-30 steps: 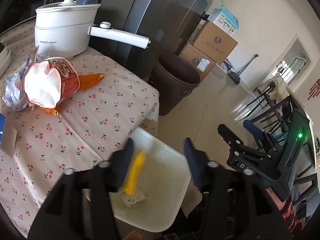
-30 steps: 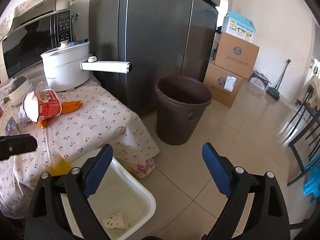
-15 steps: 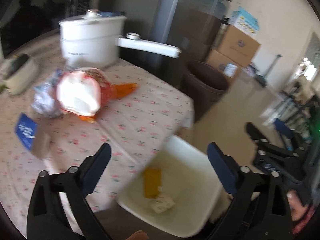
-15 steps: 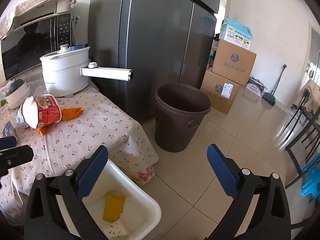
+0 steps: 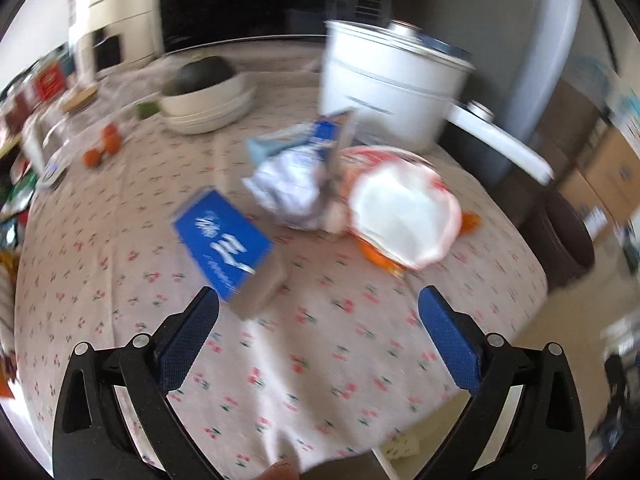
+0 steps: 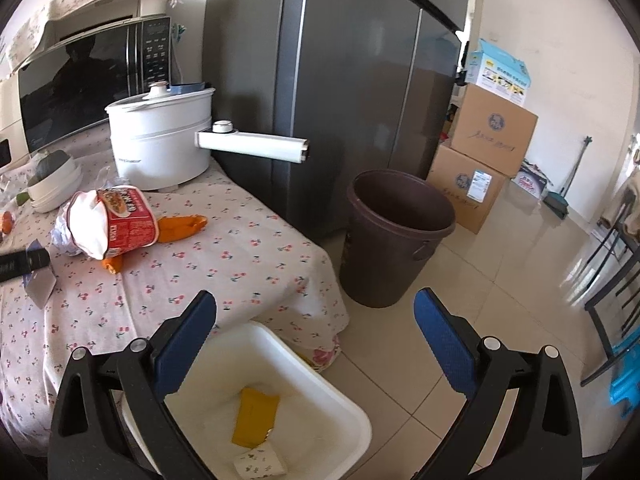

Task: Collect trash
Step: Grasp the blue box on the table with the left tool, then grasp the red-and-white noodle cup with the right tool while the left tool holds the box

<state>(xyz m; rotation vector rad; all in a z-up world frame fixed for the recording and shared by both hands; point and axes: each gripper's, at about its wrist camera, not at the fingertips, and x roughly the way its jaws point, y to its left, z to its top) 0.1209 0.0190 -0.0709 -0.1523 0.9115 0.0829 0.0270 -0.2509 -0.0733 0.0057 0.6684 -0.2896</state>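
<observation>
My left gripper (image 5: pixel 320 328) is open and empty above the cherry-print tablecloth (image 5: pixel 320 360). Just beyond its left finger lies a blue box (image 5: pixel 228 246). Farther off lie a crumpled white wrapper (image 5: pixel 292 188), a red instant-noodle cup (image 5: pixel 404 204) on its side and an orange wrapper (image 5: pixel 380 258). My right gripper (image 6: pixel 316 344) is open and empty above a white bin (image 6: pixel 352 412) on the floor, which holds a yellow packet (image 6: pixel 254 416) and a small paper cup (image 6: pixel 260 462). The noodle cup (image 6: pixel 116 220) and orange wrapper (image 6: pixel 180 228) also show in the right wrist view.
A white electric pot (image 6: pixel 160 148) with a long handle stands at the table's back. A bowl (image 5: pixel 204 104) holding a dark fruit, small oranges (image 5: pixel 104 148) and packets sit at the left. A brown bucket (image 6: pixel 396 236), a fridge (image 6: pixel 340 80) and cardboard boxes (image 6: pixel 488 148) stand on the right.
My left gripper opened, dropped the yellow packet into the white bin, then swung left over the table toward the blue box. The right gripper barely moved.
</observation>
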